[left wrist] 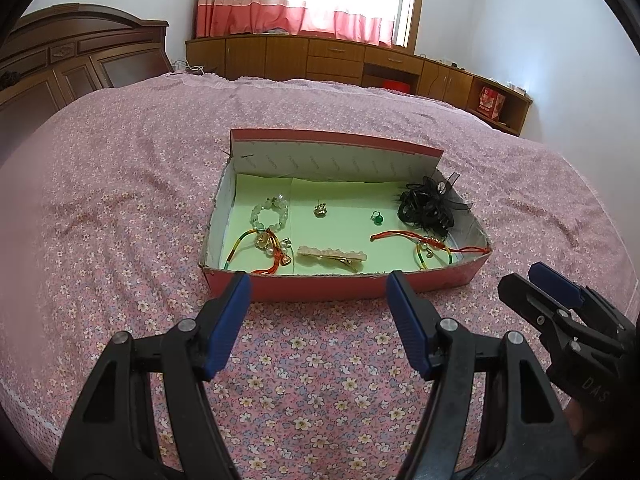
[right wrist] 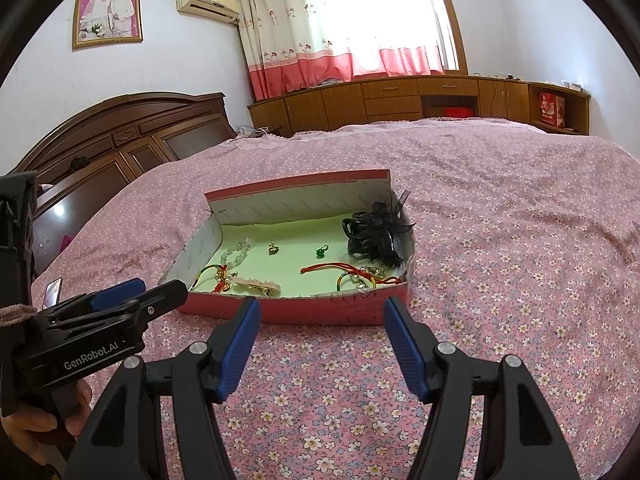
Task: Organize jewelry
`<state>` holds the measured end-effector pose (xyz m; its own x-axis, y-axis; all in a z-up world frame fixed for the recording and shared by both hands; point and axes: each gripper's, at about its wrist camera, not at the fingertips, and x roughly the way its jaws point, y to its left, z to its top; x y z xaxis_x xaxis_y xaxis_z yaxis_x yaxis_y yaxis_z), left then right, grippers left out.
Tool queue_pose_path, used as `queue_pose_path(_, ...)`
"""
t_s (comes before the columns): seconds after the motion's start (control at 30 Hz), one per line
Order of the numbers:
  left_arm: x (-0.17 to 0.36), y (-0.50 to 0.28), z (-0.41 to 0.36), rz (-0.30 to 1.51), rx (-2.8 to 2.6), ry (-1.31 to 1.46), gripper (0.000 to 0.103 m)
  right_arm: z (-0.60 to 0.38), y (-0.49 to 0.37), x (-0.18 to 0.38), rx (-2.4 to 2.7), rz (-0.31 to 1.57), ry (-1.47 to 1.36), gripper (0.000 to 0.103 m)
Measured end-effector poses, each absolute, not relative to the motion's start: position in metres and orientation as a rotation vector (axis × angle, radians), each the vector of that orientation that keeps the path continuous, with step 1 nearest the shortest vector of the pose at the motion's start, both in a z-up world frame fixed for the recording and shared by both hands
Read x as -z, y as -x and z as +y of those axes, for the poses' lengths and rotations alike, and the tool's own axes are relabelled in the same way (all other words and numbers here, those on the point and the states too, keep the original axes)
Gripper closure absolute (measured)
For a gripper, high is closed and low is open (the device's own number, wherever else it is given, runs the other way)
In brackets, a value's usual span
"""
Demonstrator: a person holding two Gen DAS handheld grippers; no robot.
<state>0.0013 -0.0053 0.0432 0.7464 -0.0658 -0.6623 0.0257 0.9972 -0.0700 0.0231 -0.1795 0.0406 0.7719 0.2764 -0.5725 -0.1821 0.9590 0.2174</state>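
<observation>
A pink cardboard box (left wrist: 312, 290) with a green lining lies open on the bed; it also shows in the right wrist view (right wrist: 320, 310). Inside lie a pale bead bracelet (left wrist: 269, 216), a small gold piece (left wrist: 320, 211), a green ring (left wrist: 376, 218), a black hair clip (left wrist: 430, 204), a pink hair clip (left wrist: 332, 257) and two coloured cord bracelets (left wrist: 256, 246) (left wrist: 430, 246). My left gripper (left wrist: 318, 286) is open and empty just in front of the box. My right gripper (right wrist: 322, 312) is open and empty at the box's front wall.
The box sits on a pink flowered bedspread (left wrist: 312, 384). A dark wooden headboard (right wrist: 120, 140) is at the left. A wooden cabinet (left wrist: 320, 58) runs under the curtained window. The other gripper shows at the right edge (left wrist: 560, 304) and left edge (right wrist: 108, 308).
</observation>
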Motion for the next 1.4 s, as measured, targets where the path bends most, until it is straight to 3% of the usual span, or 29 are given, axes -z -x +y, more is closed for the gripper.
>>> queue_pose_path(1.4, -0.0437, -0.0038, -0.0065, 0.723, 0.053, 0.055, 0.041, -0.1791, -0.0236, -0.0414, -0.249, 0.642, -0.152, 0.037)
